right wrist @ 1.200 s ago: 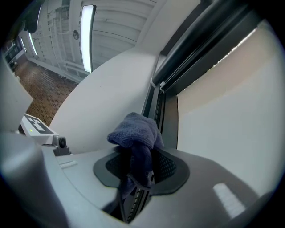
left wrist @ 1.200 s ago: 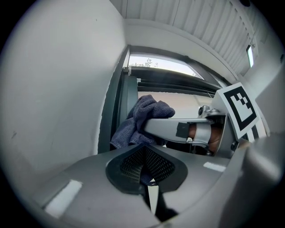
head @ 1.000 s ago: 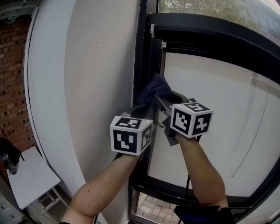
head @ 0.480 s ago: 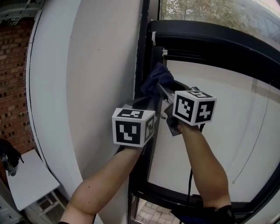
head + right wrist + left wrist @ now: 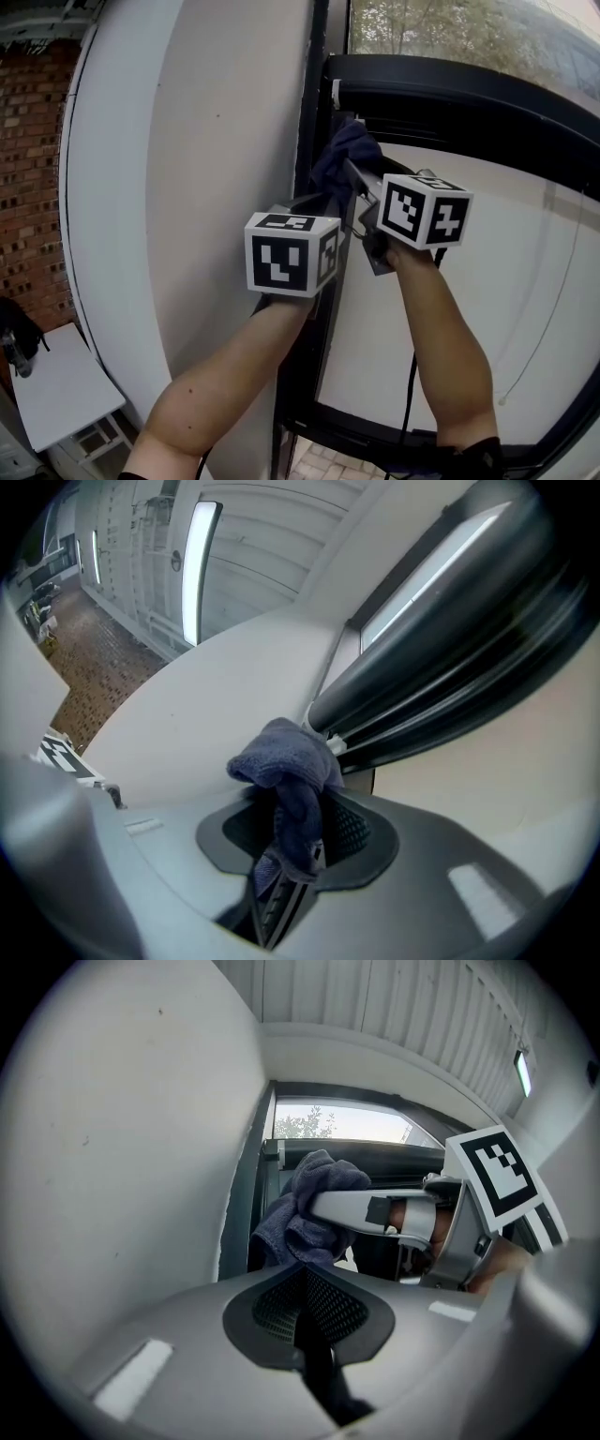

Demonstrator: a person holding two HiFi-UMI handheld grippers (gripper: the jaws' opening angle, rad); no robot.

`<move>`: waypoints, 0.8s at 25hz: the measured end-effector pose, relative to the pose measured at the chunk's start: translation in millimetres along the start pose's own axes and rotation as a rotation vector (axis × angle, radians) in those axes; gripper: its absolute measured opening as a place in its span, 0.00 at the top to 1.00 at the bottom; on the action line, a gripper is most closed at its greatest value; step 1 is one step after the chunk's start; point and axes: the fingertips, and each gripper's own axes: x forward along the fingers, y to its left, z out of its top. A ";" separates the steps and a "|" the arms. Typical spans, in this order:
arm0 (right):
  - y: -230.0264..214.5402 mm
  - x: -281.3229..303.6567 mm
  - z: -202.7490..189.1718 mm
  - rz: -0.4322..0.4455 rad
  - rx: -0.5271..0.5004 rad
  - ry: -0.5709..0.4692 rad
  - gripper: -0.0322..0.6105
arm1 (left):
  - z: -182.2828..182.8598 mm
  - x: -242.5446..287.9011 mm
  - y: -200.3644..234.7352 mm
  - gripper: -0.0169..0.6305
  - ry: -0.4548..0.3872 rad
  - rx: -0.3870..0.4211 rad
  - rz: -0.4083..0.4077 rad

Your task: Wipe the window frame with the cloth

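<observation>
A dark blue cloth (image 5: 343, 157) is bunched against the black window frame (image 5: 314, 112) near its upper left corner. My right gripper (image 5: 351, 174) is shut on the cloth (image 5: 291, 789), which sticks out past its jaws toward the frame (image 5: 441, 649). My left gripper (image 5: 323, 202) hangs just below and left of the right one, beside the frame's upright, with its jaws closed on nothing. In the left gripper view the cloth (image 5: 309, 1208) and the right gripper's fingers (image 5: 375, 1211) lie straight ahead of my left gripper (image 5: 302, 1283).
A white wall (image 5: 206, 169) runs along the left of the frame. A pale roller blind (image 5: 487, 281) covers the pane, with a thin cord (image 5: 553, 300) at its right. A brick wall (image 5: 33, 169) and a white shelf (image 5: 56, 389) lie far left.
Both grippers have moved up along the frame's upright, and the cloth has risen with the right gripper toward the upper corner.
</observation>
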 end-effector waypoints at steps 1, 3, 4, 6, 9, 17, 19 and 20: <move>-1.2 1.4 3.2 -0.004 -0.002 -0.006 0.76 | 2.6 1.6 -0.1 0.98 -0.004 0.002 -0.003; -2.9 4.4 8.2 -0.010 -0.010 -0.011 0.76 | 7.5 4.6 -0.7 0.98 -0.011 0.006 -0.008; -3.3 6.0 9.9 -0.012 -0.015 -0.009 0.76 | 9.6 6.0 -1.1 0.98 -0.015 0.012 -0.008; -4.1 8.5 12.6 -0.017 -0.024 -0.001 0.76 | 12.4 9.2 -2.7 0.98 -0.021 0.020 -0.011; -6.4 11.7 18.7 -0.020 -0.034 0.001 0.76 | 16.1 13.4 -2.2 0.98 -0.035 -0.006 -0.014; -8.7 15.1 23.0 -0.009 -0.048 -0.010 0.76 | 28.0 13.2 2.1 0.98 -0.061 0.022 0.028; -9.0 13.6 22.7 -0.007 -0.039 -0.021 0.76 | 28.3 12.0 1.8 0.98 -0.058 0.028 0.026; -8.5 13.0 23.0 -0.006 -0.033 -0.025 0.76 | 28.8 11.4 2.2 0.98 -0.058 0.030 0.025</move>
